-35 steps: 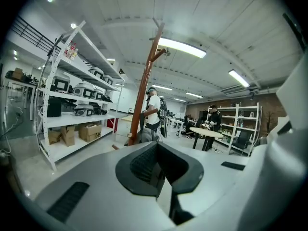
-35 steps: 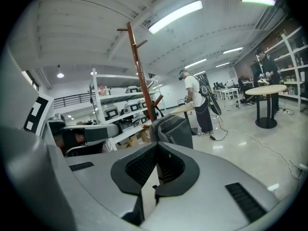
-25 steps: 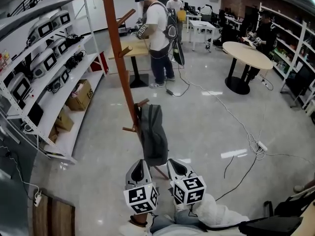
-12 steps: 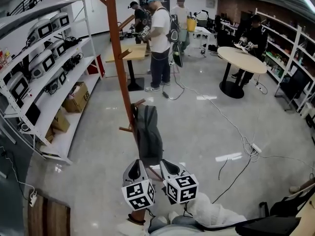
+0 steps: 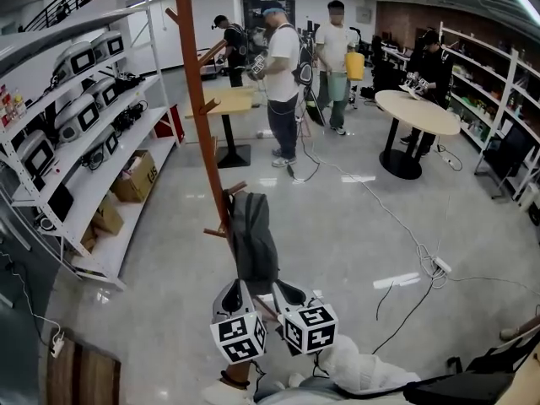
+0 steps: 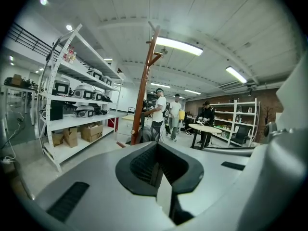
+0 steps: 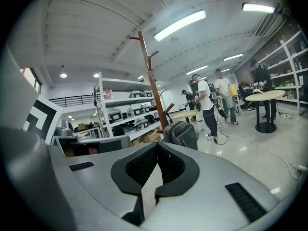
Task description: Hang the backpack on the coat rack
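- Head view shows the whole grey backpack (image 5: 253,241) hanging on the coat rack (image 5: 196,99), 12 o'clock from the tongs. The right gripper view only catches its top.
- Left tongs (image 5: 240,287) and right tongs (image 5: 283,288) are both pressed together, nothing in them.
- Glossy floor (image 5: 354,218), shelves (image 5: 76,142) at 9 o'clock.

Glossy grey floor (image 5: 354,218) bears the coat rack (image 5: 201,125), a white shelving unit (image 5: 84,194) at left, a round table (image 5: 418,112) at far right and a power strip (image 5: 439,266) with trailing cables. Cardboard boxes (image 5: 137,175) sit on the unit's lowest board. Backpack (image 5: 253,239) hangs from a low peg of the rack.
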The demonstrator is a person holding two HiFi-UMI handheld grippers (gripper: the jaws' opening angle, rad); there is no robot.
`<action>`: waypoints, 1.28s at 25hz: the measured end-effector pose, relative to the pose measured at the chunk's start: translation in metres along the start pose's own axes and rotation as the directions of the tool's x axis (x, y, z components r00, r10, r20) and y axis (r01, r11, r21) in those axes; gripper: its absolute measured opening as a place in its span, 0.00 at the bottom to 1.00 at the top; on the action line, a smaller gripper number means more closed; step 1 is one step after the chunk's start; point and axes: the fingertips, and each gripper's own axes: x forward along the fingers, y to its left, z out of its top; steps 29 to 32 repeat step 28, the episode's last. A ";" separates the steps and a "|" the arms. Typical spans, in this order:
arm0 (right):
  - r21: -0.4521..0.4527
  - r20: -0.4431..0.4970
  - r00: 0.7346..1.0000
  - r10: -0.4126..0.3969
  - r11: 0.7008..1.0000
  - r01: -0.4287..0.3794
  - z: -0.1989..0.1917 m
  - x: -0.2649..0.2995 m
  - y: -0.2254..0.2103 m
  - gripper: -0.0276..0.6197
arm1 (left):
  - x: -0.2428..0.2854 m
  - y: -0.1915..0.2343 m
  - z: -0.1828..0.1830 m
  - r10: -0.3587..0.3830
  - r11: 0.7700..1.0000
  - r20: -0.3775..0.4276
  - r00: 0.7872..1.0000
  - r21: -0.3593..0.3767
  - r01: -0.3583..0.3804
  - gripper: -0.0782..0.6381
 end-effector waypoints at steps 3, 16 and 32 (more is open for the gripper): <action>-0.018 -0.015 1.000 -0.001 1.000 0.001 -0.004 0.002 -0.002 0.06 | 0.003 0.000 -0.004 0.004 1.000 -0.007 1.000 -0.001 -0.004 0.11; -0.043 -0.025 1.000 -0.004 0.999 0.003 -0.003 0.003 -0.006 0.06 | 0.007 -0.001 -0.002 0.004 1.000 -0.007 1.000 0.012 -0.004 0.11; -0.044 -0.029 1.000 -0.004 0.999 0.003 -0.004 0.006 -0.008 0.06 | 0.009 0.000 -0.002 0.005 1.000 -0.005 1.000 0.017 -0.005 0.11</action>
